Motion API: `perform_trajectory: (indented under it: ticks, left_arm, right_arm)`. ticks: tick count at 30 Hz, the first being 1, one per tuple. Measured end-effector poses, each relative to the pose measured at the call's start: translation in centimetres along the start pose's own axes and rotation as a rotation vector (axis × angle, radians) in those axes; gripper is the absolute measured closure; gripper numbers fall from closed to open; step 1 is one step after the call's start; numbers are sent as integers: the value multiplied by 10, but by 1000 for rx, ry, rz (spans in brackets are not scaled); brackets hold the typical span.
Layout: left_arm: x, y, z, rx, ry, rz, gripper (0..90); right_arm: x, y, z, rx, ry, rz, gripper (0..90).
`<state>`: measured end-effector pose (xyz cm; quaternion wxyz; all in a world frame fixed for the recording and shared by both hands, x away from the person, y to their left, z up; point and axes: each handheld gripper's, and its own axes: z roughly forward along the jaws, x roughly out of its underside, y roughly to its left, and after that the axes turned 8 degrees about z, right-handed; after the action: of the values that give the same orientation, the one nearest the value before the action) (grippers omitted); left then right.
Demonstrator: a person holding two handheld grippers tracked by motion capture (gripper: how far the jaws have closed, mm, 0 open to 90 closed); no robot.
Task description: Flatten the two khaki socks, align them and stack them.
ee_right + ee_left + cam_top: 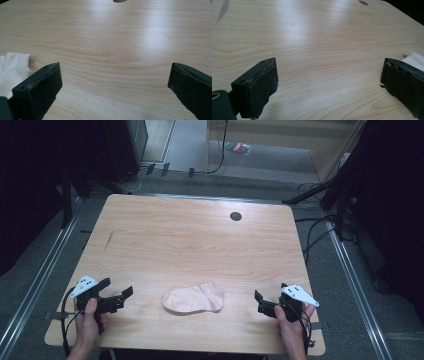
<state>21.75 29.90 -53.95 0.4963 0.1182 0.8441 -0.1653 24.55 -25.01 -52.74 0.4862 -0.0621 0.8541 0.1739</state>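
Wooden counter (190,240): pale sock (194,298) lies between left tool (120,297) and right tool (260,302), both released, empty; its edges cut off in both gripper views.

We see a bench (200,245) of pale wood, its grain smooth with a soft sheen under the light. The sock (194,298) near us looks like soft, matt pinkish cloth. Each hand-held gripper's pads (263,82) look matt, black and rubbery, roughened at the edges.
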Motion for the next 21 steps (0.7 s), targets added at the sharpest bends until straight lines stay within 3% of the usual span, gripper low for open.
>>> perform_trajectory:
  ticks: [14, 17, 21]
  left_arm:
    - [11, 49, -35, -100, -17, -33, 16]
    - [14, 59, -42, -131, -15, -29, 16]
    - [17, 73, -53, -137, -19, 0, 16]
  right_arm:
    - [16, -53, -26, 55, -8, 30, 0]
    - [18, -66, -35, 70, -20, 53, 0]
    - [20, -78, -46, 115, -27, 58, 0]
